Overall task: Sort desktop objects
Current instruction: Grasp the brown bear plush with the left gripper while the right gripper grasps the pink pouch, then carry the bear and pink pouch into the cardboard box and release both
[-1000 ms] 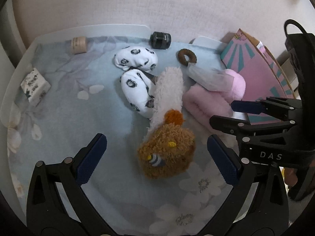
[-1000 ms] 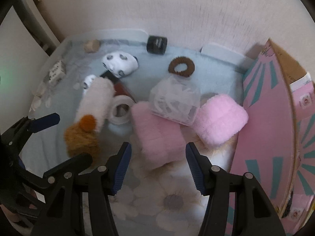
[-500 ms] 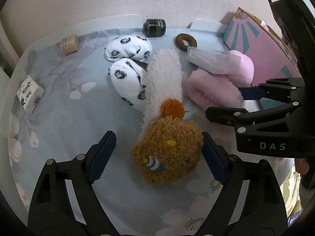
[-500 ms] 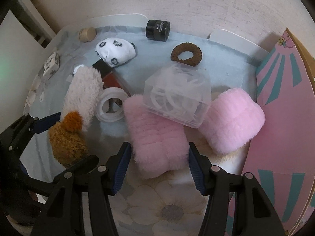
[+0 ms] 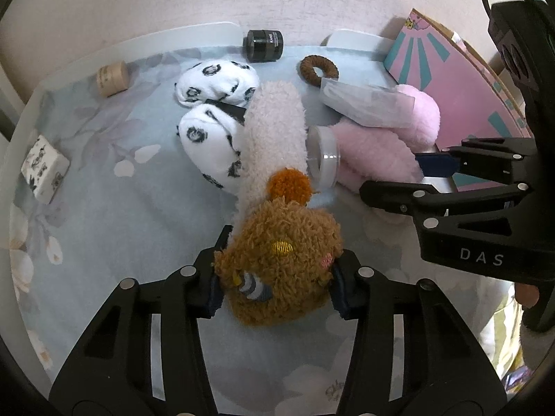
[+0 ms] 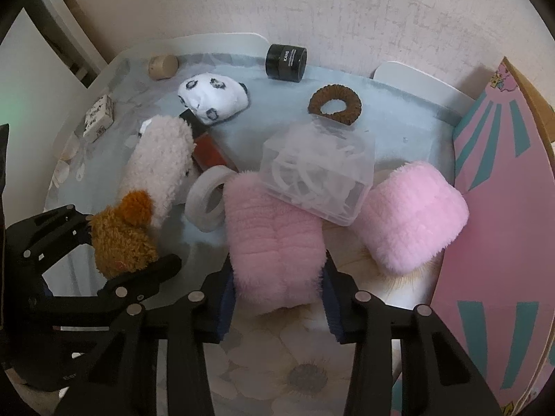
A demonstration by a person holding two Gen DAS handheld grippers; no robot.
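Observation:
A fuzzy plush sock, cream with a brown toe (image 5: 277,242), lies on the flowered cloth. My left gripper (image 5: 277,279) has its jaws closing, and both pads press into the brown toe. A pink fluffy sock (image 6: 274,228) lies to its right in the right wrist view. My right gripper (image 6: 279,294) is closing too, its pads squeezing the near end of that pink sock. A clear plastic box (image 6: 319,170) rests on top of this sock and a second pink one (image 6: 412,218).
A tape roll (image 6: 208,201) leans between the two held socks. Behind lie panda-print socks (image 5: 215,138), a brown hair tie (image 6: 334,104), a black jar (image 6: 286,62), a wooden cylinder (image 5: 111,78) and a small patterned box (image 5: 45,164). A pink carton (image 6: 503,208) stands at the right.
Both grippers came down over their socks and closed: the left jaws from wide apart onto the brown toe, the right jaws onto the pink sock's near end.

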